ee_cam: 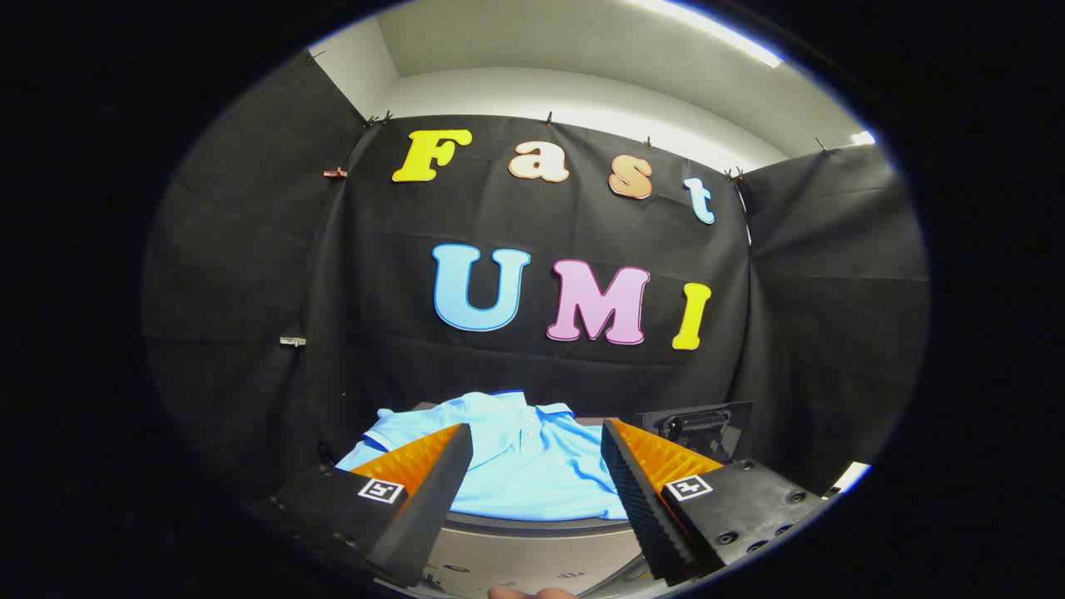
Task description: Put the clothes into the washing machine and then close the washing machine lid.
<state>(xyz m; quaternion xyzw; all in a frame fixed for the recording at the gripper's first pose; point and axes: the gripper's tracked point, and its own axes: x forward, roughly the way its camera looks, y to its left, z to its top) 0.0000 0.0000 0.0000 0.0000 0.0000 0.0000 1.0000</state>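
A light blue polo shirt lies spread flat just ahead of my fingers, its collar toward the back wall. It rests on a dark surface whose rounded front rim shows below the hem. My gripper is open, with the shirt's lower half showing in the gap between the fingers; neither finger touches it. To the right, beyond the right finger, a dark upright panel with a handle-like part stands, possibly the washing machine lid.
Black cloth walls close in the booth at the back and both sides. A pale grey front panel with small markings sits under the rim. A fingertip of a person's hand shows at the very bottom.
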